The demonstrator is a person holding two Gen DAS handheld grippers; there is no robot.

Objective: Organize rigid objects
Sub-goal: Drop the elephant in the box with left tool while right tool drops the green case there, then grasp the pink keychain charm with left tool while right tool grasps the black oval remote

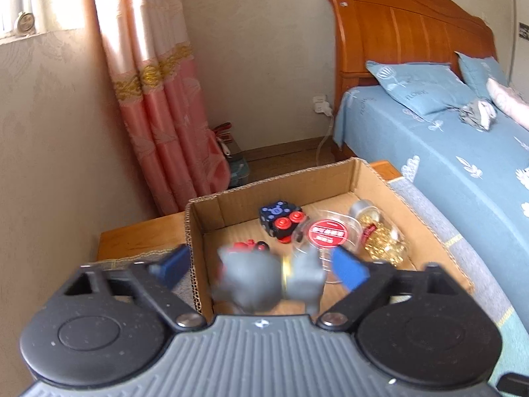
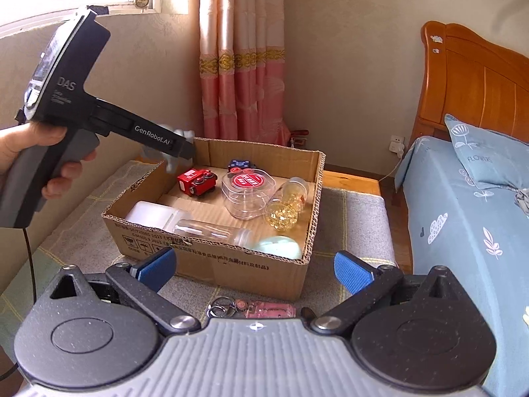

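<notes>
box edges: your left gripper (image 1: 258, 264) is hanging just over the near-left rim of the box (image 2: 211, 264), pointing down into it.
free room: the middle of the box floor is sitting bare between the red toy (image 2: 196, 182) and the clear bottle (image 2: 211, 230).
surface: the box is resting on a checked cloth (image 2: 357, 211), with the bed (image 2: 463, 231) just beside it and the curtain (image 2: 243, 66) behind.
left fingers: you're holding them spread wide; a blurry grey toy (image 1: 264, 281) is sitting between them, and no pad is pressing on it.
right fingers: your right gripper (image 2: 254, 266) is gaping wide with nothing in it, short of the box; a keyring (image 2: 251, 309) is lying below it.
</notes>
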